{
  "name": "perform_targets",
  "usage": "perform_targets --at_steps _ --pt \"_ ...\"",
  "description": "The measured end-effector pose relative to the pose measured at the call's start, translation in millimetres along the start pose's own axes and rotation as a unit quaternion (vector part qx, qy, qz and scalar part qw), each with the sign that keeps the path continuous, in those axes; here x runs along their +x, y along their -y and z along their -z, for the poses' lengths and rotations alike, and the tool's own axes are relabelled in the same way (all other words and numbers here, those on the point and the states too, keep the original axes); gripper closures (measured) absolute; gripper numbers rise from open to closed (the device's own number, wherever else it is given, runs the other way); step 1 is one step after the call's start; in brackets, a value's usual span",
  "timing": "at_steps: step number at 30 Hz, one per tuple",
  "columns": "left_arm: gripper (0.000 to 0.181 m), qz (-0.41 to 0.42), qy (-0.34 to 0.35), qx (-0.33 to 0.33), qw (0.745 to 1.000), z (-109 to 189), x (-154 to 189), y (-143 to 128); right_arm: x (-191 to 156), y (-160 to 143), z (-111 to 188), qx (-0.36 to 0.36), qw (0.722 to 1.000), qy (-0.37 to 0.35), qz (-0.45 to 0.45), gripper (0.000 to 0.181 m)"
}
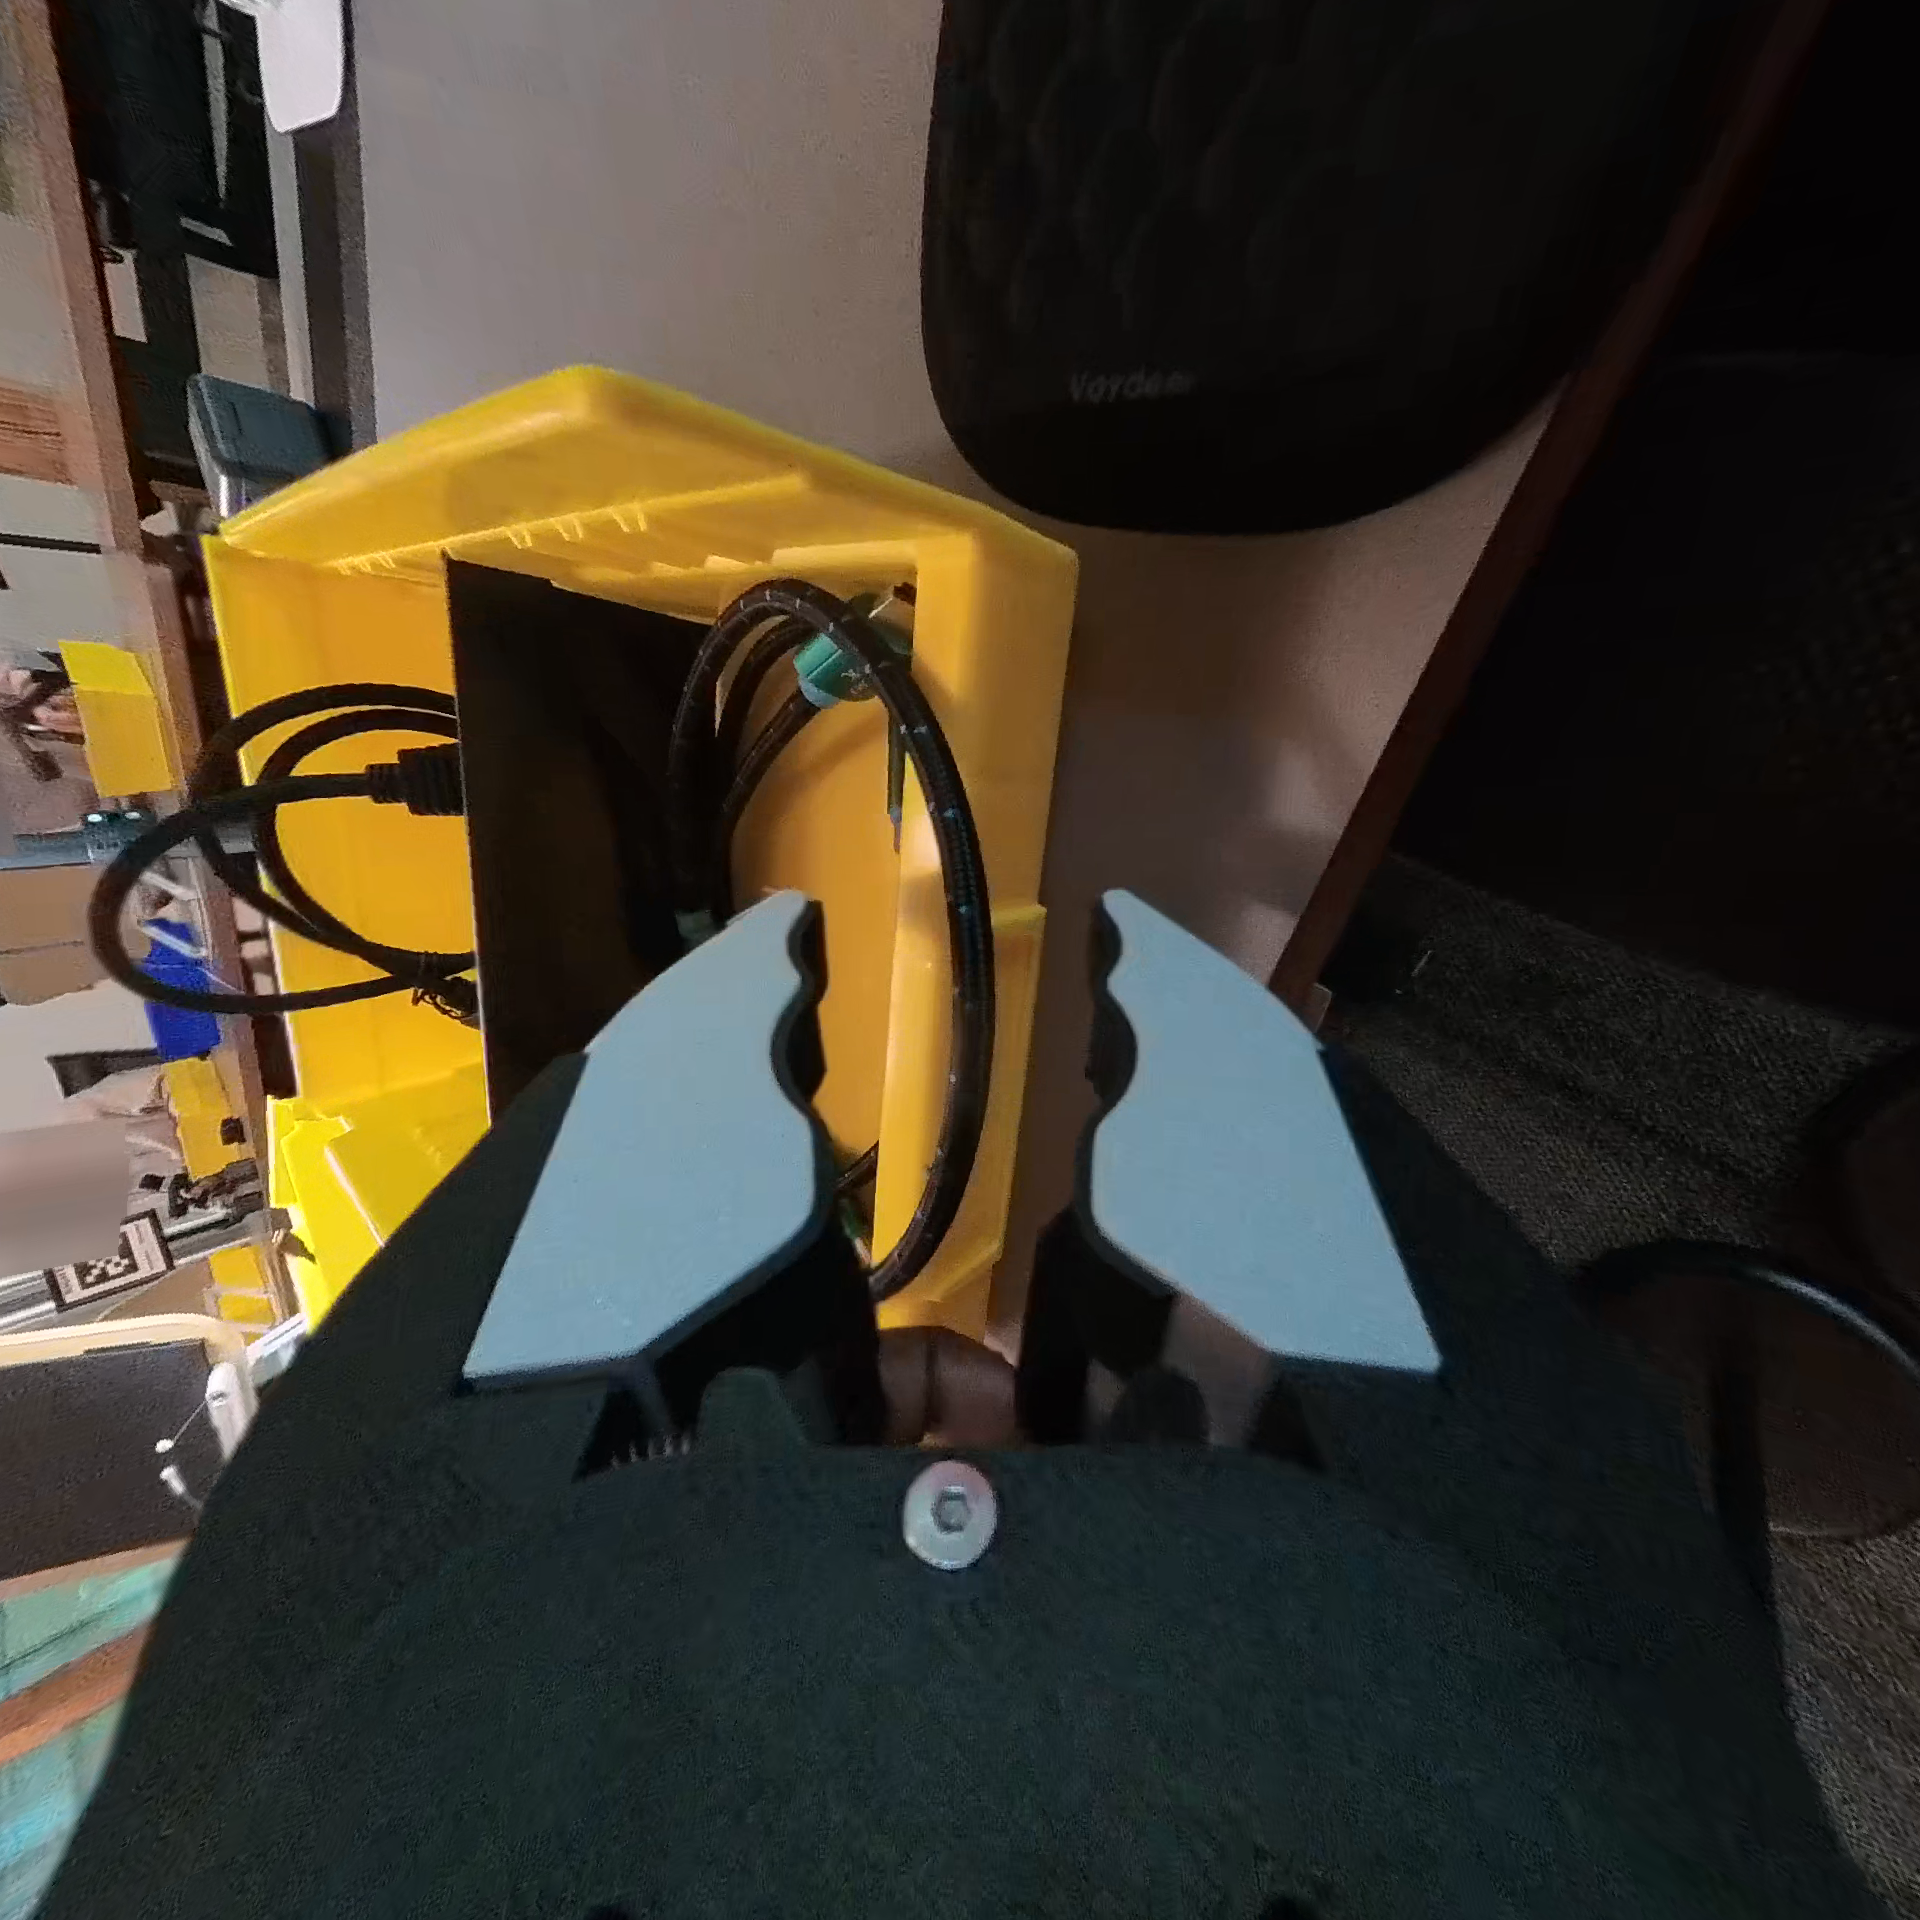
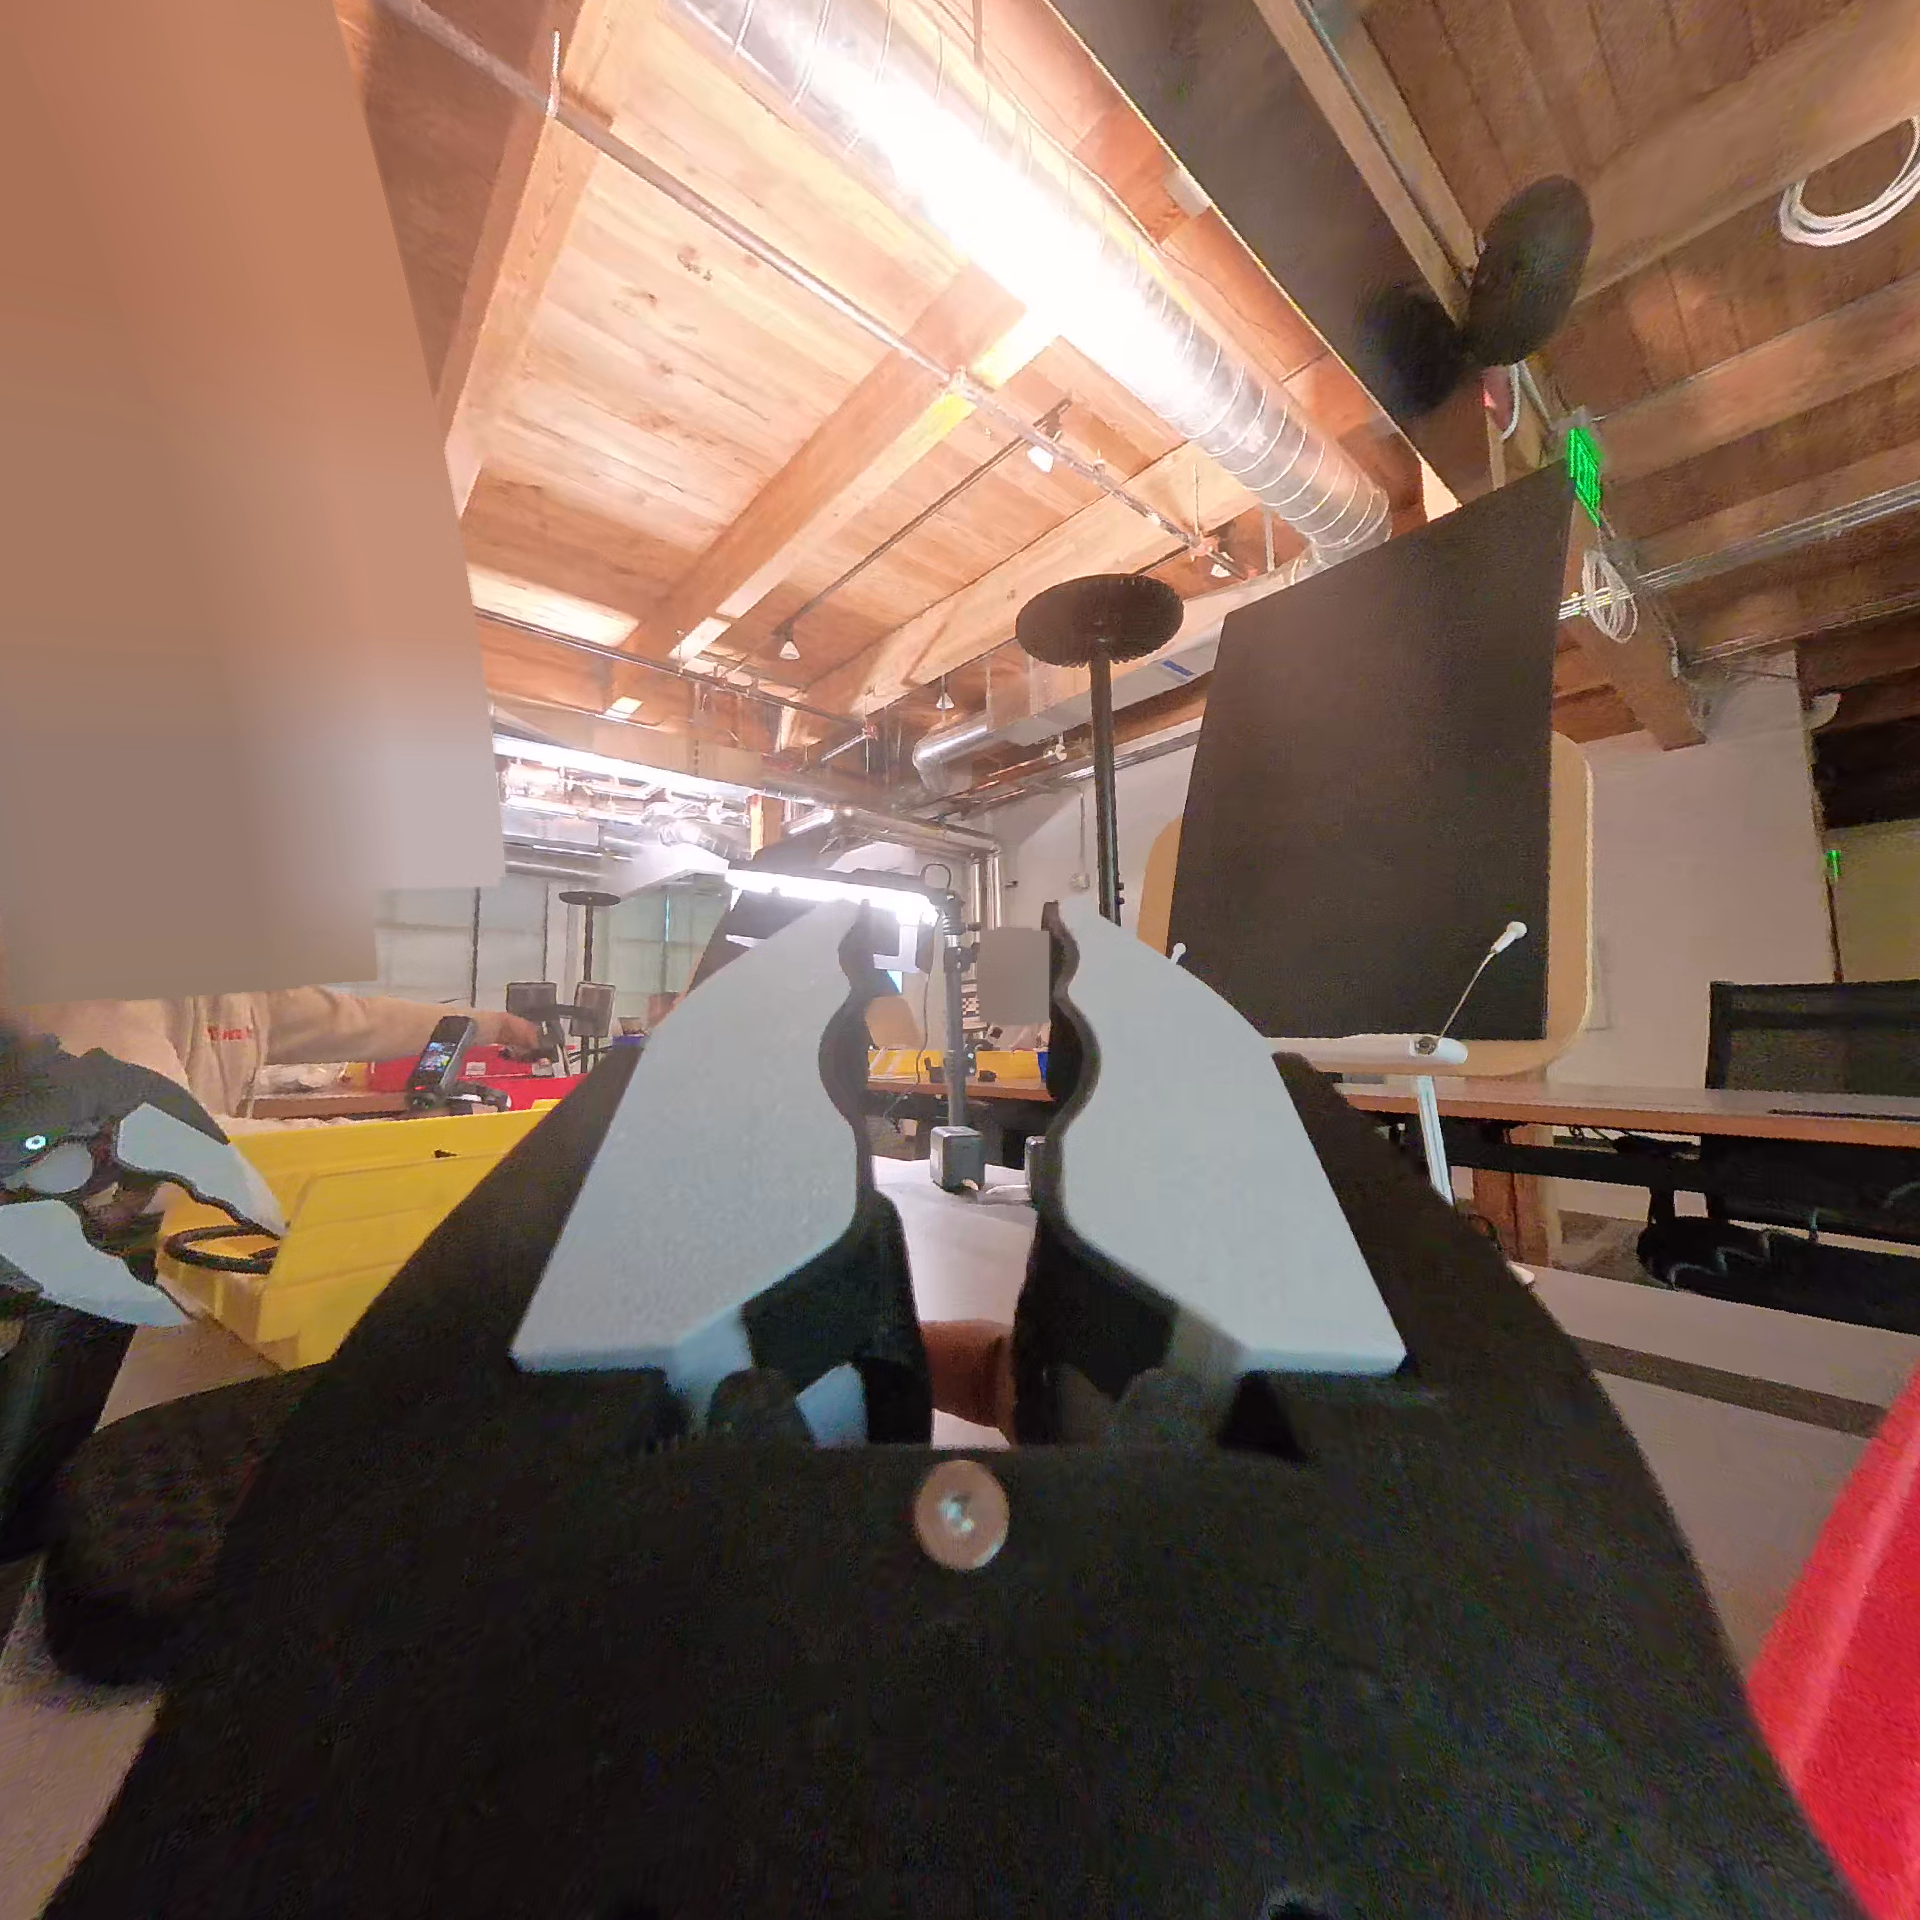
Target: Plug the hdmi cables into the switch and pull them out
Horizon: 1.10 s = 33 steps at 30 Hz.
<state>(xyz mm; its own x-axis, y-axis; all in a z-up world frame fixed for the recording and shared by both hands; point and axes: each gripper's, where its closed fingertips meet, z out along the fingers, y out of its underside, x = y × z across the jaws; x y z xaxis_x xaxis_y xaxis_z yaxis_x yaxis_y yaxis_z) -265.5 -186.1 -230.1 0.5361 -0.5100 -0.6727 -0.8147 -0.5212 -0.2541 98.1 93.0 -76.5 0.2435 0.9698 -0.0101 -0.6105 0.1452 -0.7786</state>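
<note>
The left wrist view is rotated sideways and rather dim; its right side sinks into dark shadow, while the yellow bin [image 1: 644, 499] is well lit and sharp. The left edge is smeared and bent by the wide lens. In the right wrist view a ceiling light [image 2: 997, 218] glares strongly on the wood. The near red object [image 2: 1849, 1683] is out of focus.
</note>
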Motion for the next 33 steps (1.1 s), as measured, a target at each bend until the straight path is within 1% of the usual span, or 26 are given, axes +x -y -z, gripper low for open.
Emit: perform_targets --at_steps 1,3,5,6,8,10,11,12,13,15,16,17,19,21,22,23,24,26,28,30,31,32,33 --pt "0.142 0.001 0.0 0.004 1.0 2 -1 1 0 0 0 -0.001 1.0 0.0 0.0 0.151" --pt "0.163 0.004 0.002 0.008 1.0 4 -3 2 -1 -1 0 -0.003 1.0 0.002 -0.001 0.151" --pt "0.175 0.006 -0.002 0.01 1.0 7 -3 4 -1 -2 0 -0.005 1.0 0.003 -0.002 0.151" --pt "0.175 0.005 0.015 0.01 1.0 9 -9 5 -1 -2 0 -0.006 1.0 0.003 -0.002 0.151" --pt "0.175 0.0 0.078 0.011 0.997 20 -31 7 -1 -3 -1 -0.007 1.0 0.004 -0.002 0.151" --pt "0.175 0.026 0.19 0.024 0.981 42 -69 11 -2 -4 -1 -0.009 1.0 0.005 -0.004 0.151" --pt "0.175 0.051 0.25 0.034 0.966 56 -89 11 -2 -5 -1 -0.011 1.0 0.006 -0.005 0.151" --pt "0.175 0.081 0.31 0.049 0.946 72 -108 10 -2 -5 -1 -0.012 1.0 0.007 -0.006 0.151" --pt "0.175 0.114 0.369 0.071 0.92 89 -125 10 -3 -6 -1 -0.013 1.0 0.008 -0.007 0.151" --pt "0.174 0.186 0.473 0.136 0.85 125 -151 7 -4 -6 -1 -0.015 1.0 0.01 -0.006 0.151" --pt "0.175 0.223 0.504 0.174 0.816 140 -158 6 -4 -6 -1 -0.015 1.0 0.01 -0.006 0.151" --pt "0.175 0.261 0.52 0.217 0.784 152 -162 6 -4 -7 -1 -0.016 1.0 0.01 -0.006 0.151" --pt "0.175 0.33 0.519 0.315 0.723 171 -165 11 -4 -8 -1 -0.018 1.0 0.011 -0.009 0.151" --pt "0.176 0.378 0.49 0.412 0.669 182 -165 24 -4 -9 -1 -0.023 1.0 0.012 -0.012 0.151" --pt "0.176 0.393 0.469 0.452 0.648 184 -165 33 -4 -11 -2 -0.026 0.999 0.013 -0.014 0.151" --pt "0.176 0.405 0.447 0.483 0.634 183 -165 43 -5 -13 -2 -0.032 0.999 0.015 -0.015 0.151" --pt "0.176 0.415 0.425 0.505 0.626 177 -165 54 -5 -15 -2 -0.039 0.999 0.017 -0.017 0.151" --pt "0.175 0.422 0.382 0.536 0.623 160 -163 82 -8 -23 -3 -0.06 0.998 0.025 -0.021 0.151" --pt "0.175 0.431 0.337 0.555 0.627 133 -160 114 -16 -33 -4 -0.087 0.995 0.048 -0.031 0.15" --pt "0.175 0.447 0.285 0.574 0.624 104 -154 145 -31 -43 -4 -0.117 0.988 0.092 -0.05 0.146" --pt "0.174 0.457 0.258 0.586 0.617 91 -151 160 -42 -45 -4 -0.125 0.983 0.122 -0.063 0.14" --pt "0.174 0.466 0.232 0.6 0.608 80 -148 174 -55 -43 -2 -0.124 0.976 0.155 -0.091 0.127" --pt "0.175 0.471 0.209 0.613 0.599 71 -144 188 -67 -40 -1 -0.126 0.964 0.183 -0.143 0.113"
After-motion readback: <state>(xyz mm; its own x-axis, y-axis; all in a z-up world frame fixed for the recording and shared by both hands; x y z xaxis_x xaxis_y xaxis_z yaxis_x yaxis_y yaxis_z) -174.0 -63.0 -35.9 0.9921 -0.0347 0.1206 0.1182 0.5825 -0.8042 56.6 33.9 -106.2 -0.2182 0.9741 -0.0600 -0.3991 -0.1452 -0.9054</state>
